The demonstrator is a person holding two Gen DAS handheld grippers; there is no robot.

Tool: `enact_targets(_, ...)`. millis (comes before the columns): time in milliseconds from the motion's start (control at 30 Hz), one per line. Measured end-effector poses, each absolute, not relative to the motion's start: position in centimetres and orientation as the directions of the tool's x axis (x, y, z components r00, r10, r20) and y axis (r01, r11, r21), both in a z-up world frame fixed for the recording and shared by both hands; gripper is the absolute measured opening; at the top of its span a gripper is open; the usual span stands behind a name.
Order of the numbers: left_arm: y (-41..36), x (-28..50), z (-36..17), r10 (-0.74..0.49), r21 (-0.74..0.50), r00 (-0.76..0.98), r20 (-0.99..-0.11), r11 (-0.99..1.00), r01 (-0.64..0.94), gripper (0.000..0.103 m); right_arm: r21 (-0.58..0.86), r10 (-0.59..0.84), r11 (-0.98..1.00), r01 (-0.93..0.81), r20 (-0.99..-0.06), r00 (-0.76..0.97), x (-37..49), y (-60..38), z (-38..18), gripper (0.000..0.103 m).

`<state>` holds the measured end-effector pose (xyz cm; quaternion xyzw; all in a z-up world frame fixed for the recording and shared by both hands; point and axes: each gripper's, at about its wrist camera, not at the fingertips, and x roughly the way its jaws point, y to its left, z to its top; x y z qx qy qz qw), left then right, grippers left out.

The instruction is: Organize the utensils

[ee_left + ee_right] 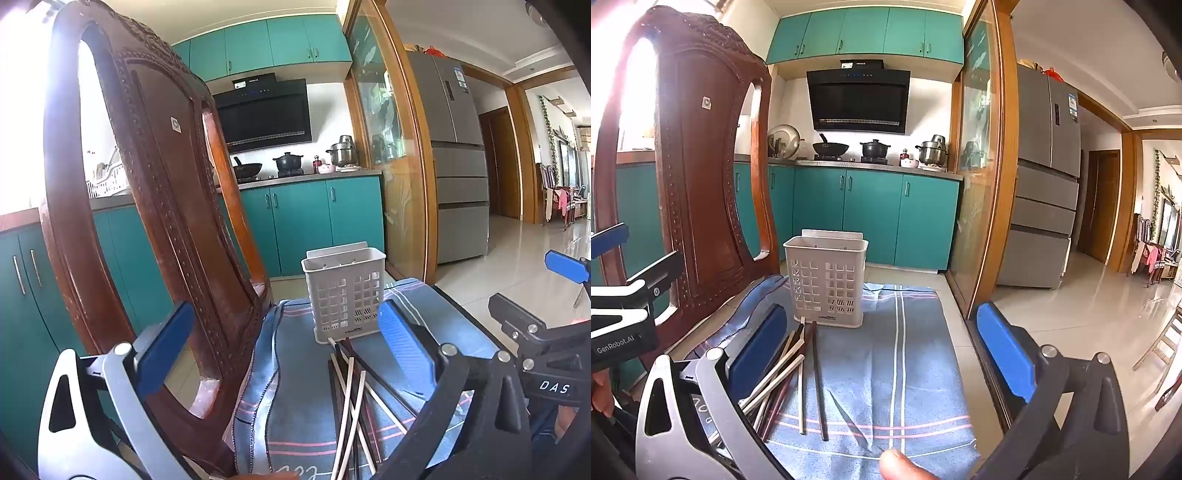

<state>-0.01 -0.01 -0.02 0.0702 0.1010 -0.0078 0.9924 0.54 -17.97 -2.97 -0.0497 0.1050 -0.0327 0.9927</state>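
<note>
Left claw (284,354) and right claw (882,358) both spread wide — empty, chopsticks (798,373) loose on cloth (905,354), holder (827,280) upright behind

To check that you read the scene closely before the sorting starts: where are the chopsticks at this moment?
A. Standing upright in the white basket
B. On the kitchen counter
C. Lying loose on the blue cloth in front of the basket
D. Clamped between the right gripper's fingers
C: the chopsticks lie scattered on the blue cloth in front of the white basket, untouched by either gripper.
</note>
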Motion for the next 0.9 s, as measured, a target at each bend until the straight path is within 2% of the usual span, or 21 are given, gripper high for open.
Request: enact_targets(900,-0.35,0.23,-0.31,0.0,0.145,0.977,-0.214,0.989,0.032,0.099,-0.112,-0.061,0.993,0.039,-0.201,0.978,0.88,-17.61,-3.88,0.101)
